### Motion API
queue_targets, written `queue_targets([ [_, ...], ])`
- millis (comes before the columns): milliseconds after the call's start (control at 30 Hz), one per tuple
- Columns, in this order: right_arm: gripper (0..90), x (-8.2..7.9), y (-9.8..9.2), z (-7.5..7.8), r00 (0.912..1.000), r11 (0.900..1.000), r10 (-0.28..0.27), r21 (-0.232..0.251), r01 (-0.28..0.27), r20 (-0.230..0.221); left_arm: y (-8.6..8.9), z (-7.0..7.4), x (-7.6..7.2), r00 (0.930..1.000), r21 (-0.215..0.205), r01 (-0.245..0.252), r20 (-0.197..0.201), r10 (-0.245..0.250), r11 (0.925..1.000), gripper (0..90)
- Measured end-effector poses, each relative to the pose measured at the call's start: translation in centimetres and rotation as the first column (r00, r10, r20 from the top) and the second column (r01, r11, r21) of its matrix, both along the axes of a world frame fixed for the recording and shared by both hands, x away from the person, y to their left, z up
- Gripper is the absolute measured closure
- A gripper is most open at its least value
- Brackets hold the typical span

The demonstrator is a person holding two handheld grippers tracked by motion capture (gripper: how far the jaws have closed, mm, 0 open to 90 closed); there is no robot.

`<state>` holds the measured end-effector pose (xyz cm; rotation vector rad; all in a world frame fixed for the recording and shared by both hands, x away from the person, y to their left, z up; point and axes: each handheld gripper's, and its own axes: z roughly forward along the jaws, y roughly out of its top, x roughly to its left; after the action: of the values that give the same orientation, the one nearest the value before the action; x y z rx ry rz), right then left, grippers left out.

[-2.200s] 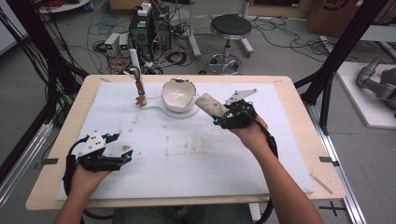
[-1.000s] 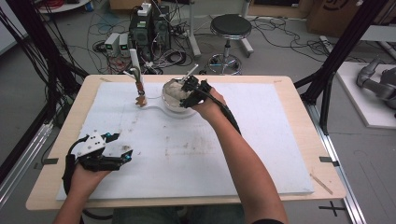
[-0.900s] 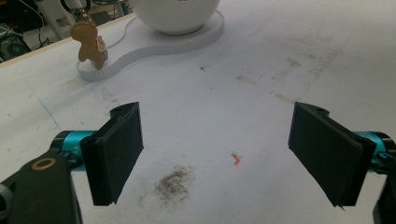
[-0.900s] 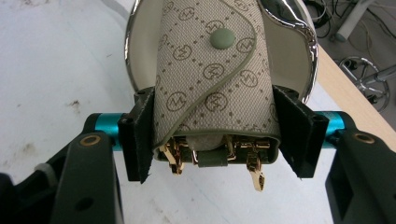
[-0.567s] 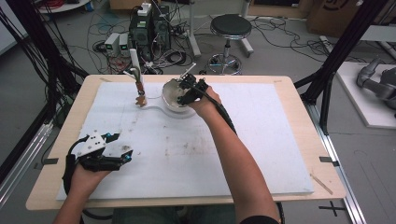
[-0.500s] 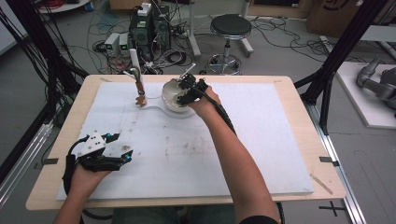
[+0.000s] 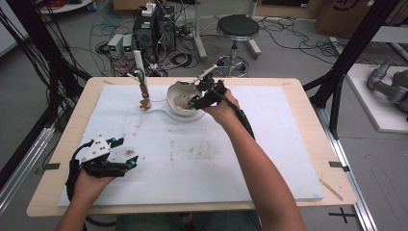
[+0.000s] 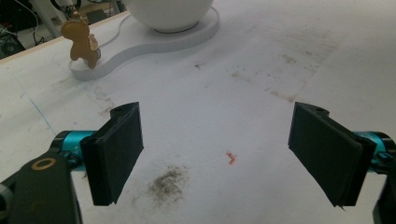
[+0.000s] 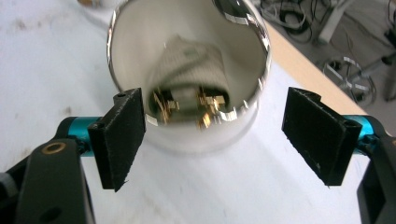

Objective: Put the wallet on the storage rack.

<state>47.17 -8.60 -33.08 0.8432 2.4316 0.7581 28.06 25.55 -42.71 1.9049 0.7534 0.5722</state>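
While the right tool (image 7: 196,98) hangs at the near rim of the white bowl (image 7: 179,98), its jaws have just been opening and now stand wide, with nothing pressed between the pads. Seen along those jaws, the bowl (image 9: 187,70) holds a folded pale cloth (image 9: 184,60) inside. It sits on a white base (image 7: 166,114) at the far middle of the surface (image 7: 288,159), a small brown figure (image 7: 145,102) just beside. Well apart, the left tool (image 7: 126,161) rests near the front left, jaws spread wide and empty.

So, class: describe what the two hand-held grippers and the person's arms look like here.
Both the left gripper and right gripper are black, with flat rectangular black pads, teal fittings and a brass ring. A grey three-cornered plate tops the left. Black cables trail back. Forearms are bare, sleeveless.
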Motion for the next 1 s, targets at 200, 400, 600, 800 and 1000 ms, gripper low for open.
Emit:
queue_targets([
  [200,21.9,-2.4,-2.5,0.9,0.9992,0.999,0.009,0.046,-0.010,0.039,-0.2,-0.1,0.0,1.0000,0.008,0.002,-0.004,-0.002,1.0000,17.8],
  [400,21.9,-4.9,-5.6,0.7,0.9992,0.993,-0.015,0.119,0.011,0.036,-0.5,-0.1,0.2,1.0000,0.005,0.007,-0.006,-0.007,1.0000,17.8],
  [600,21.9,-7.3,-8.7,0.1,0.9983,0.987,-0.011,0.162,0.001,0.057,-1.4,-0.3,0.5,0.9997,0.007,0.021,-0.014,-0.021,0.9998,17.8],
  [800,22.0,-8.8,-11.4,-0.3,0.9967,0.980,-0.027,0.198,0.011,0.076,-2.1,-0.3,1.0,0.9991,0.007,0.038,-0.016,-0.038,0.9992,17.8],
  [1000,21.9,-10.8,-14.4,-1.5,0.9943,0.969,-0.052,0.246,0.028,0.092,-2.6,-0.3,1.7,0.9986,-0.015,0.048,-0.022,-0.048,0.9987,17.8],
])
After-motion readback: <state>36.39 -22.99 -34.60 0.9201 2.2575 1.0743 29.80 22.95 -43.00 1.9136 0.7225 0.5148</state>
